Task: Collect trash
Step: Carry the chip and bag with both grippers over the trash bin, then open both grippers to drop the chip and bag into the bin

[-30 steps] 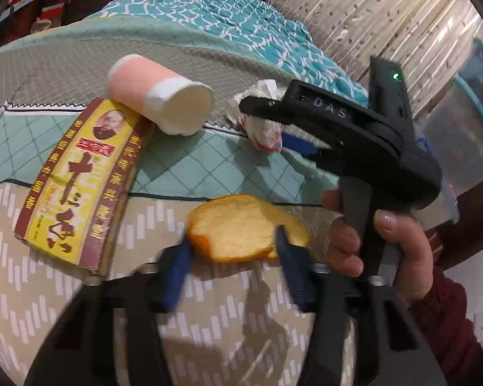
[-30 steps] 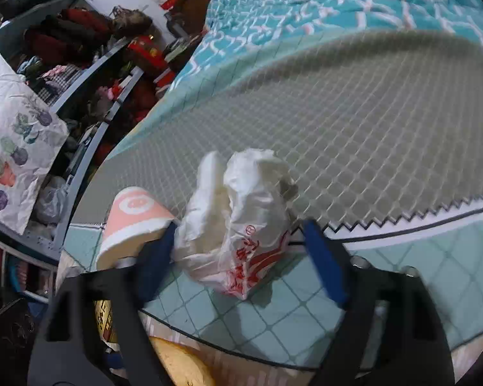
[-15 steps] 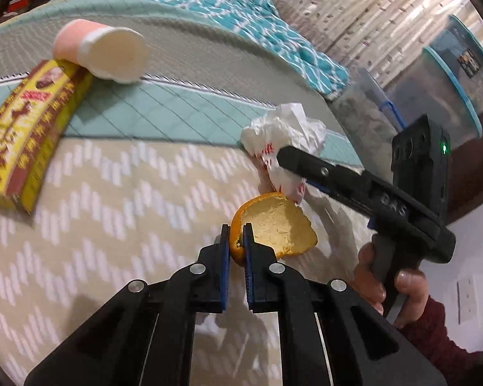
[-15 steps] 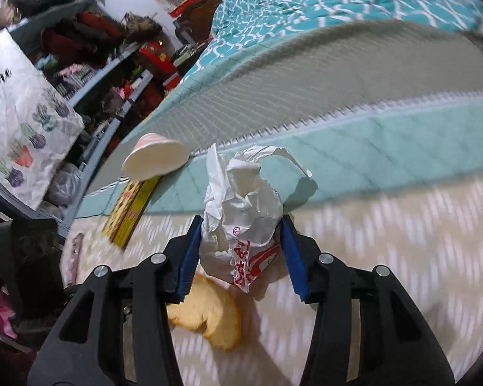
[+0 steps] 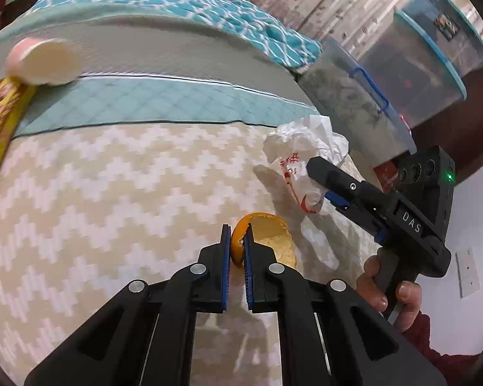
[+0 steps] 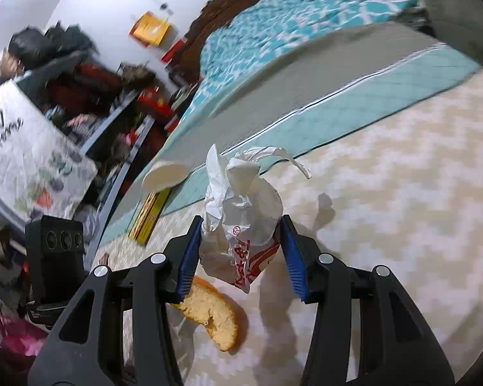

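Note:
My left gripper [image 5: 237,230] is shut on the edge of an orange peel [image 5: 269,238], held over the zigzag-patterned bed cover [image 5: 112,193]. The peel also shows in the right wrist view [image 6: 214,315]. My right gripper [image 6: 240,225] is shut on a crumpled white plastic bag with red print [image 6: 244,218], lifted above the bed; the bag and that gripper show in the left wrist view [image 5: 302,164] just right of the peel. A pink-and-white paper cup [image 5: 43,61] lies on its side at the far left, next to a yellow-and-red flat box [image 5: 0,122].
Clear plastic storage bins with blue lids [image 5: 402,74] stand right of the bed. A teal patterned blanket [image 5: 177,0] covers the far part. In the right wrist view, cluttered shelves [image 6: 90,96] and a white printed bag [image 6: 25,154] stand left of the bed.
Both grippers closed on their items, the left on the peel and the right on the bag, and carried them toward the near right part of the bed, away from the cup and box.

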